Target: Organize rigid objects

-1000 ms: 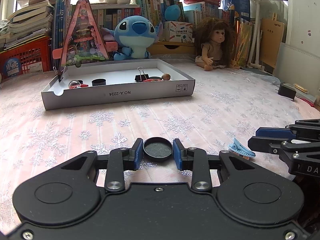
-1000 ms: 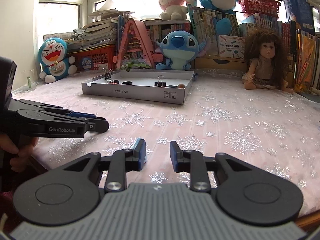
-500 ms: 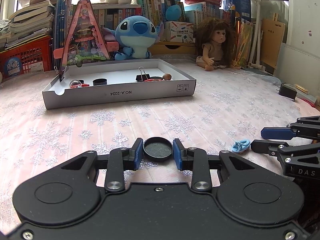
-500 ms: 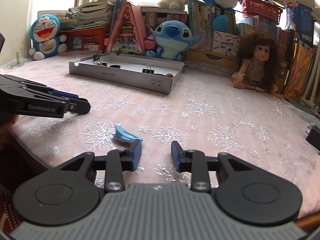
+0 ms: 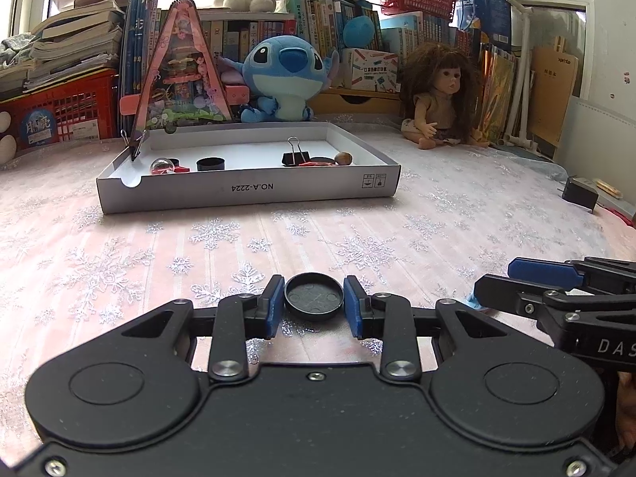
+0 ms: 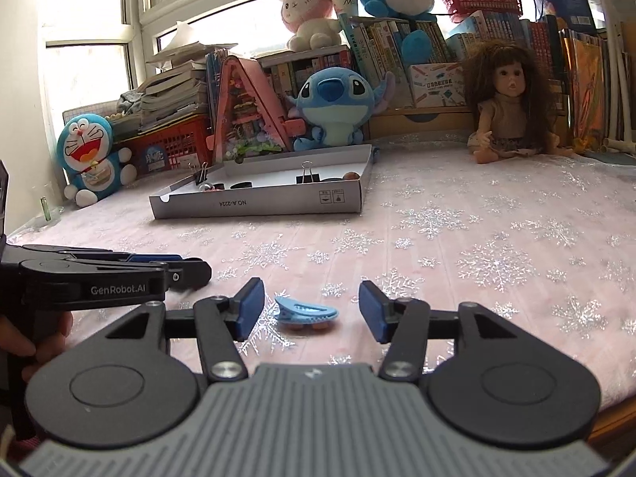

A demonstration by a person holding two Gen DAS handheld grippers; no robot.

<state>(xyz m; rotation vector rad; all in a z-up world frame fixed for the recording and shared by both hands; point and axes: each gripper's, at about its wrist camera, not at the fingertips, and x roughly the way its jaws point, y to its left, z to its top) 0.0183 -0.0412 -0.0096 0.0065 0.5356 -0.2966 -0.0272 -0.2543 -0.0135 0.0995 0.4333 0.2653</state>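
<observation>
The white box [image 5: 246, 192] stands in the upper middle of the frame on the pink cloth [image 5: 119, 262]. Low in the middle, the left gripper [image 5: 314, 307] is clenched on the black cap [image 5: 314, 296]. The right gripper [image 6: 311, 312] is spread wide, with the blue clip [image 6: 304, 312] lying between its fingers, untouched.

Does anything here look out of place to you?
Yes: a small blue hair clip lies loose on the pink cloth, while similar small items sit in the white box. The open right gripper straddles it.
</observation>
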